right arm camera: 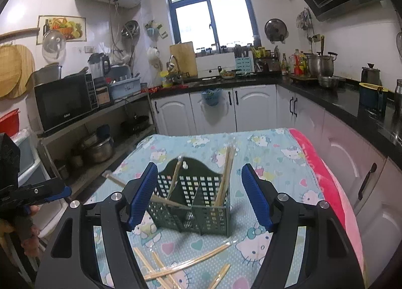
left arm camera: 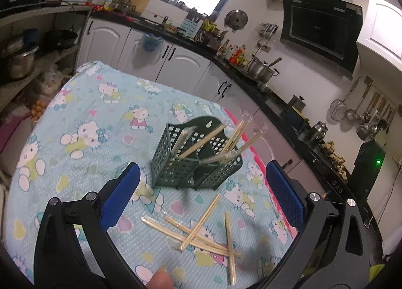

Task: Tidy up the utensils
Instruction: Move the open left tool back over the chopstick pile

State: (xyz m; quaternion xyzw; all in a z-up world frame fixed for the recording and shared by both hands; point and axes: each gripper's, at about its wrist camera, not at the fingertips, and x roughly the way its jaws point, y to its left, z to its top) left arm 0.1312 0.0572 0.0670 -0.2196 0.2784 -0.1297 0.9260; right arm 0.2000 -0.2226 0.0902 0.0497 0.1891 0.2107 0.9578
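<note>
While standing on the cat-print cloth (left arm camera: 83,113), green holder (left arm camera: 191,161) carries several wrapped chopsticks; loose chopsticks (left arm camera: 201,231) scattered just before it. Left gripper (left arm camera: 201,188), right gripper (right arm camera: 199,196): both wide, empty. "DAS" on stove front (left arm camera: 335,186).

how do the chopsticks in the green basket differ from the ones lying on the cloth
The chopsticks in the basket stand tilted, leaning on the walls and divider of the green basket; the chopsticks on the cloth lie flat. The basket ones are split between compartments, while the loose ones cross each other in one heap near the cameras. Both sets are pale wooden sticks, and several look wrapped in clear sleeves.
</note>
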